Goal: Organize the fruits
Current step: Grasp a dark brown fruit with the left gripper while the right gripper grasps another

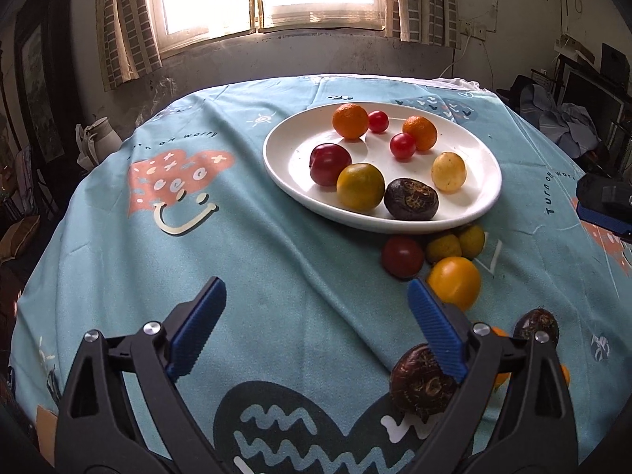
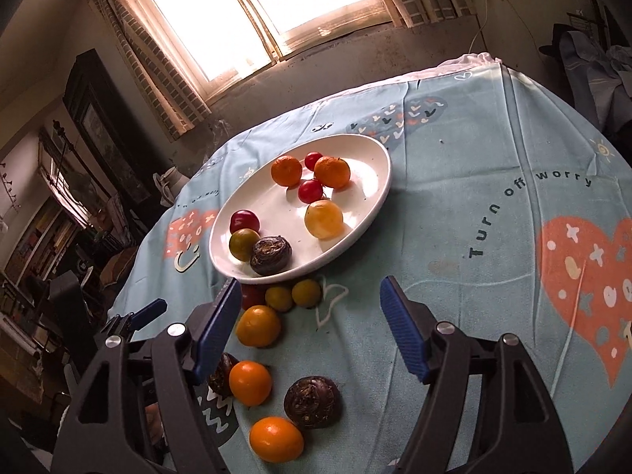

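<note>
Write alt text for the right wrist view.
An open right gripper, holding nothing, hovers over a blue patterned tablecloth above loose oranges and dark water chestnuts. Beyond sits a white oval plate already holding eight fruits, under a bright window.

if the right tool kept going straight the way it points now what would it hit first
Probably bare tablecloth, just right of the white plate. The right tool is open and empty, and nothing lies in its line; the loose fruit sits toward its left finger. Depth is hard to judge.

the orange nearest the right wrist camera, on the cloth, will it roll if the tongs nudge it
Probably: the orange looks round and lies loose on the tablecloth, though the soft cloth may slow it. Its smooth, glossy skin could slip between flat pads. It looks firm, not fragile.
</note>
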A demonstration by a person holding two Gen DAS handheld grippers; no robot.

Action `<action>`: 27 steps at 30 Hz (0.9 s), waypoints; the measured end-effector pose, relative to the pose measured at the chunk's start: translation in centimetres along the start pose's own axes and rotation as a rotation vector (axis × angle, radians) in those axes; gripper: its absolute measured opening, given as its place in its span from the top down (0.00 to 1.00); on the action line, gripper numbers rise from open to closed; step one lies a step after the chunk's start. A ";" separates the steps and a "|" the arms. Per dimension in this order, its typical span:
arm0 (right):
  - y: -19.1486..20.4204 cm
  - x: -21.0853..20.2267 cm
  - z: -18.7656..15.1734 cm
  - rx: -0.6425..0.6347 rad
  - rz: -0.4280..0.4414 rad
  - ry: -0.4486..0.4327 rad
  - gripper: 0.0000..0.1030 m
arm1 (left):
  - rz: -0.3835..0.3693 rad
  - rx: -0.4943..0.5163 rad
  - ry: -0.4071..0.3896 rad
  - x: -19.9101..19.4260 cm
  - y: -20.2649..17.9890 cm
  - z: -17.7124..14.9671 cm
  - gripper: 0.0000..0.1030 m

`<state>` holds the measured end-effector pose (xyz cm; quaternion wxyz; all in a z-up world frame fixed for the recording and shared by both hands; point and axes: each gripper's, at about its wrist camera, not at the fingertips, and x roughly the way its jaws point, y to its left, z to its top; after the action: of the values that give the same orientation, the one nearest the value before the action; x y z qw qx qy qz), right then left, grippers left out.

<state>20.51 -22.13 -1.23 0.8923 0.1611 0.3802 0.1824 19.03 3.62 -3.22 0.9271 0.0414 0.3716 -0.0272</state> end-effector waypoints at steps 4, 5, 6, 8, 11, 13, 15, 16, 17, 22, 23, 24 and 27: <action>0.5 0.3 -0.4 -0.018 0.029 0.041 0.29 | -0.003 0.008 0.018 0.2 -0.1 -0.1 0.08; 0.6 0.4 -0.6 -0.020 0.048 0.061 0.29 | -0.010 0.007 0.017 0.0 -0.1 -0.2 0.08; 0.6 0.4 -1.0 -0.026 0.058 0.078 0.29 | -0.020 0.007 0.017 -0.3 -0.1 -0.4 0.08; 0.7 0.2 -2.0 -0.048 0.052 0.103 0.29 | -0.047 0.020 0.019 -1.1 -0.2 -1.0 0.08; 0.4 -0.6 -3.4 -0.061 0.032 0.103 0.29 | -0.076 0.075 0.016 -2.3 -1.0 -2.3 0.08; -0.2 -0.9 -3.8 -0.041 0.025 0.100 0.29 | -0.093 0.117 0.017 -2.8 -1.8 -3.0 0.08; -0.6 -1.0 -3.6 -0.026 0.021 0.096 0.29 | -0.100 0.157 0.017 -3.0 -2.6 -3.4 0.08; -0.6 -1.0 -3.6 -0.022 0.016 0.095 0.29 | -0.099 0.172 0.017 -2.9 -2.9 -3.5 0.08; -0.7 -0.9 -3.6 -0.020 0.013 0.097 0.29 | -0.103 0.180 0.023 -2.8 -3.1 -3.6 0.08; -0.7 -0.9 -3.5 -0.021 0.014 0.098 0.29 | -0.156 0.188 0.053 -2.1 -3.2 -3.6 0.17; -0.7 -1.0 -3.5 -0.020 0.013 0.097 0.29 | -0.172 0.186 0.066 -1.9 -3.2 -3.6 0.26; -0.7 -1.0 -3.5 -0.019 0.013 0.097 0.29 | -0.197 0.182 0.083 -1.5 -3.2 -3.6 0.30; -0.8 -1.0 -3.5 -0.014 0.011 0.100 0.29 | -0.237 0.177 0.122 -0.6 -3.2 -3.8 0.39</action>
<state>17.47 -22.72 -3.21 0.8723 0.1475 0.4223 0.1976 15.77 0.77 -5.75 0.8859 0.0803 0.4255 -0.1665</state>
